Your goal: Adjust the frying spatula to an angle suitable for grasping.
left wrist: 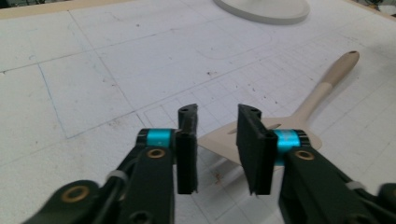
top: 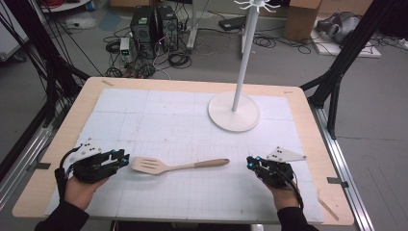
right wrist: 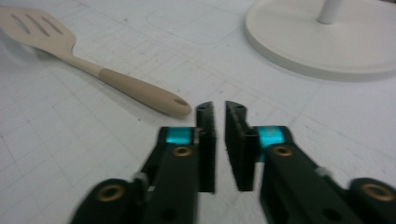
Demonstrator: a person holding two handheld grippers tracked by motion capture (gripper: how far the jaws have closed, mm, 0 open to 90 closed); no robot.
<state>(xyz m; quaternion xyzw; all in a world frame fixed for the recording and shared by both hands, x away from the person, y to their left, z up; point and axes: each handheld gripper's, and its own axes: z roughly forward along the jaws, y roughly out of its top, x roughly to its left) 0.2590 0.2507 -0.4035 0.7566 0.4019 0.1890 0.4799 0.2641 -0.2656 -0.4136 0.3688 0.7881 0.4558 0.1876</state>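
Note:
A beige slotted spatula (top: pixel 178 166) lies flat on the white gridded mat (top: pixel 192 125), head to the left and handle to the right. My left gripper (top: pixel 126 159) rests just left of the head, open. In the left gripper view the spatula head (left wrist: pixel 219 138) lies right behind my left gripper (left wrist: pixel 217 116), nothing held between the jaws. My right gripper (top: pixel 250 162) sits a short way right of the handle's end. In the right gripper view its jaws stand a narrow gap apart, my right gripper (right wrist: pixel 219 109) empty, with the spatula (right wrist: pixel 140 91) handle tip just to its left.
A white stand with a round base (top: pixel 233 111) and a tall pole (top: pixel 243 57) stands on the mat at the back right. The base (right wrist: pixel 322 46) lies ahead of the right gripper. The wooden table edge (top: pixel 315 144) frames the mat.

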